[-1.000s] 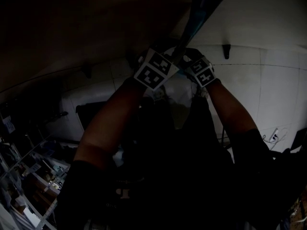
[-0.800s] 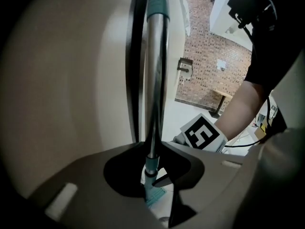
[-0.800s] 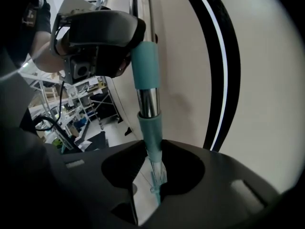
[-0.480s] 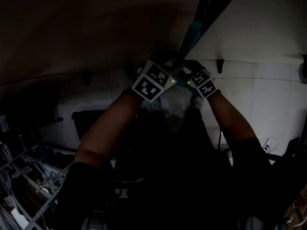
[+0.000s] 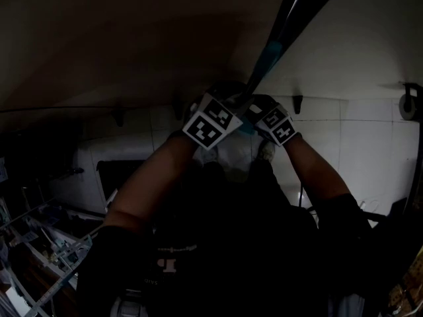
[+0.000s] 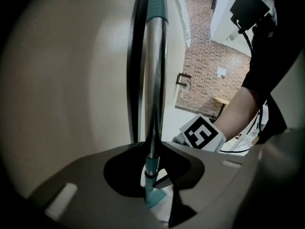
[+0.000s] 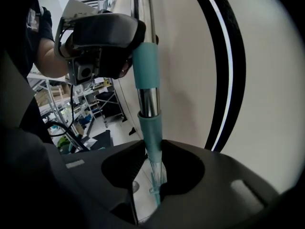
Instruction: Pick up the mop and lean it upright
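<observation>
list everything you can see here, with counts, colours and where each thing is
mop handle: 1, silver with teal sleeves, running close along the pale wall, clamped by both grippers
pale wall: 1, off-white, right behind the handle
black curved band: 1, black, against that wall beside the handle; what it is can't be told
brick wall: 1, reddish brown, far side of the room
metal racks: several, grey, cluttered, in the background
left gripper: 1, grey with a black-and-white marker cube, shut on the mop handle
right gripper: 1, same look, shut on a teal sleeve of the handle, next to the left one
forearms: 2, bare, dark sleeves above, reaching to the grippers
</observation>
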